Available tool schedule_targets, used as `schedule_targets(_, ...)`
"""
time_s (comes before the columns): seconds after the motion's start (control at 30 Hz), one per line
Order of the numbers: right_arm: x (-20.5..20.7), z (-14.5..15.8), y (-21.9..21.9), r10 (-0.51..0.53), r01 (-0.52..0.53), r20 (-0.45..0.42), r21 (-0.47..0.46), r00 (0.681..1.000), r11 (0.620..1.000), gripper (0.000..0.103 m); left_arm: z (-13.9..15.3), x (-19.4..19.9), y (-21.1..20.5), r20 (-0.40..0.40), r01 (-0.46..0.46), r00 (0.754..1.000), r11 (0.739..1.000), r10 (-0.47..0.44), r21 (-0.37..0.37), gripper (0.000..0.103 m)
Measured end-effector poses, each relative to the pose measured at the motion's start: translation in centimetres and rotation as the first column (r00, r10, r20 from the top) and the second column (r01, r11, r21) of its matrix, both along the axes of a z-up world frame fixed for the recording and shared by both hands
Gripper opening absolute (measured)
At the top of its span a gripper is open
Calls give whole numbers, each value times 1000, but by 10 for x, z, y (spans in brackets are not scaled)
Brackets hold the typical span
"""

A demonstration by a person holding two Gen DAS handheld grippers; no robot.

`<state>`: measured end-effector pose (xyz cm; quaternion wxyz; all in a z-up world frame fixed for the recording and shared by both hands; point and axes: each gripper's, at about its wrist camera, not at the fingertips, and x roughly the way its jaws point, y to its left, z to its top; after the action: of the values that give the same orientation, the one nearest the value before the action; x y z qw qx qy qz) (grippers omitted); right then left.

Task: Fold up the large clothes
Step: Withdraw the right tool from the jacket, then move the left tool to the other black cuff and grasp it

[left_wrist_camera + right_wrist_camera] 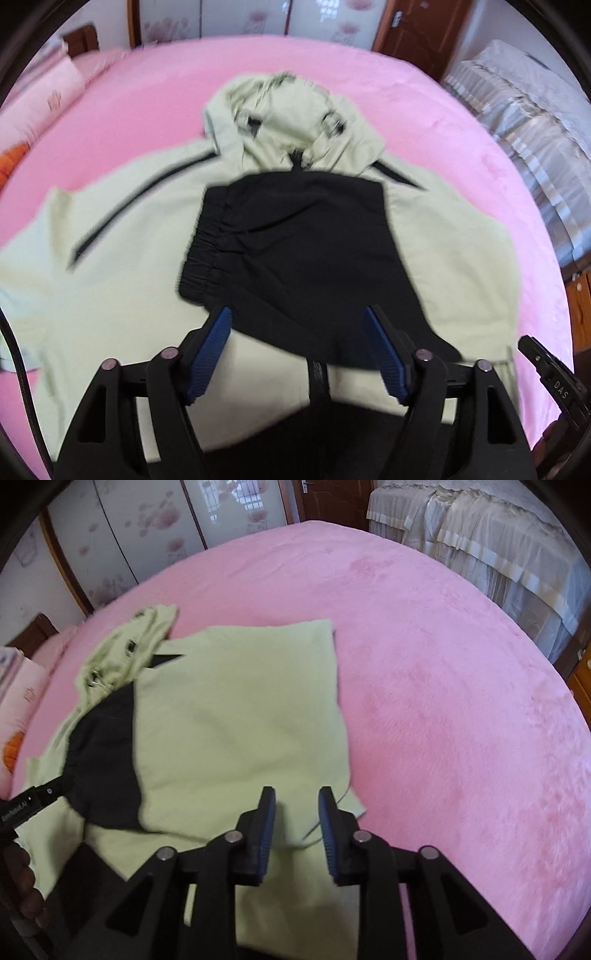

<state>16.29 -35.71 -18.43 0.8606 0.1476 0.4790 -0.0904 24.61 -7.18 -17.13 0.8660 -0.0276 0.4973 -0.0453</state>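
A pale green hooded jacket (122,236) lies spread on the pink bed (155,96), hood (284,110) toward the far side. A black part with a gathered elastic edge (295,240) lies folded over its middle. My left gripper (297,323) hangs just above the near end of this black part, jaws wide apart and open. In the right wrist view a green side panel (240,709) is folded over the jacket, partly covering the black part (103,753). My right gripper (297,794) hovers over the panel's near right corner, open with a narrow gap, green cloth showing below.
Pillows (40,92) lie at the bed's left end. A second bed with pale frilled covers (480,535) stands to the right. Flowered wardrobe doors (129,528) and a wooden door (417,33) line the far wall. Bare pink blanket (461,701) stretches right of the jacket.
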Motion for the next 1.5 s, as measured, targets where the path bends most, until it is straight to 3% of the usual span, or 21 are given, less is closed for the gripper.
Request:
schedule_targets(0.07, -13, 16, 12, 14, -14, 20, 2, 1000, 1000, 30, 25, -22, -4, 49, 18, 999, 999, -20, 30, 86)
schedule_targets(0.23, -41, 54, 35, 37, -40, 72, 39, 997, 998, 34, 69, -75, -10, 110, 42, 992, 993, -54, 111, 86)
schedule_targets(0.47, -76, 94, 79, 106, -109, 100, 30, 989, 994, 39, 103, -153, 16, 113, 30, 993, 999, -34, 41, 87)
schedule_targets(0.63, -103, 115, 123, 189, -191, 136, 5, 973, 982, 39, 119, -190, 40, 127, -18, 992, 997, 8, 79, 87)
schedule_targets(0.93, -138, 155, 193, 328, -324, 214, -57, 920, 944, 39, 158, -246, 115, 206, -110, 974, 993, 98, 52, 87)
schedule_targets(1.23, -144, 162, 262, 430, -420, 231, -91, 873, 903, 39, 167, -278, 200, 227, -237, 948, 970, 222, 42, 87)
schedule_targets(1.4, -130, 151, 303, 481, -474, 203, -85, 853, 877, 39, 154, -277, 254, 192, -321, 931, 947, 310, 30, 87)
schedule_targets(1.5, -117, 142, 325, 509, -503, 184, -81, 841, 861, 39, 137, -266, 291, 132, -362, 924, 932, 358, 5, 87)
